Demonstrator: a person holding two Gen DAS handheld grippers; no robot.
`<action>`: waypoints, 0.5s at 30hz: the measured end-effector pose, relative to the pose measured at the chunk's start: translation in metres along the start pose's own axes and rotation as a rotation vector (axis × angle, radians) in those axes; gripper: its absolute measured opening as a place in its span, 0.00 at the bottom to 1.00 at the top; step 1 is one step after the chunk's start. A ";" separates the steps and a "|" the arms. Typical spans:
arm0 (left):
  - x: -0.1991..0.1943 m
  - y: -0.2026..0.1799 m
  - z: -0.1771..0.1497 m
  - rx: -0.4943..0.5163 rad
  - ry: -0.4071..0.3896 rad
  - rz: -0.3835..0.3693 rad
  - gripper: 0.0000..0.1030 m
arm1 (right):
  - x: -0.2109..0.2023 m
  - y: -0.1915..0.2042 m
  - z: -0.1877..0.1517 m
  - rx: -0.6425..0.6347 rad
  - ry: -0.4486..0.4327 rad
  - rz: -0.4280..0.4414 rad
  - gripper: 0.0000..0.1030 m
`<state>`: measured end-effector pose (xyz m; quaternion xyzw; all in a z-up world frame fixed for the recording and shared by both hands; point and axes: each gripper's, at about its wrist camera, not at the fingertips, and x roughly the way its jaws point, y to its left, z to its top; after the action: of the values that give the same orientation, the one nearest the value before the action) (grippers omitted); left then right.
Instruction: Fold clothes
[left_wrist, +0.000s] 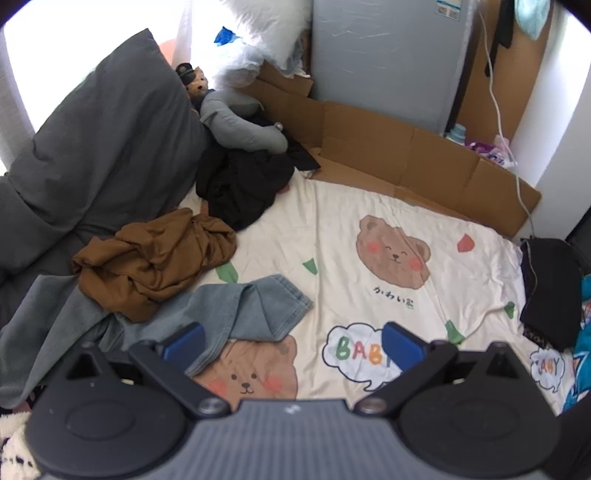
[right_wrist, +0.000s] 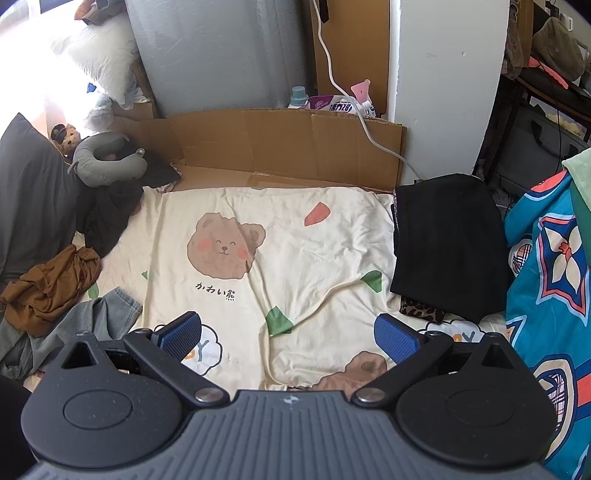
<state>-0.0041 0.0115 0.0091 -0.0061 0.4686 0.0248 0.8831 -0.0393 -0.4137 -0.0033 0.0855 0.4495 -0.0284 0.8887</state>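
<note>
Overhead, both grippers (left_wrist: 293, 341) (right_wrist: 286, 332) spread wide, nothing gripped; crumpled brown garment (left_wrist: 155, 258), faded denim jeans (left_wrist: 236, 310).

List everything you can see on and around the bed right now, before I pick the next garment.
brown garment: 1, brown, crumpled, bed's left side
jeans: 1, faded blue, partly under the brown garment
black clothes heap: 1, black, behind the brown garment
folded black garment: 1, black, bed's right edge
bedsheet: 1, cream, bear print
neck pillow: 1, grey, far left
cardboard: brown, behind the bed
left gripper: open, empty
right gripper: open, empty
</note>
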 end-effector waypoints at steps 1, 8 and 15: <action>0.000 0.002 0.000 -0.002 0.000 0.001 1.00 | 0.000 0.000 0.000 0.000 0.000 0.000 1.00; -0.001 0.014 0.001 -0.014 -0.009 0.012 1.00 | 0.002 0.001 0.000 -0.005 0.004 -0.007 1.00; -0.002 0.031 0.003 -0.037 -0.018 0.024 1.00 | 0.003 0.002 -0.001 -0.003 0.008 -0.009 1.00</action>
<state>-0.0046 0.0429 0.0129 -0.0166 0.4602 0.0443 0.8866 -0.0385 -0.4117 -0.0061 0.0826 0.4535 -0.0313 0.8869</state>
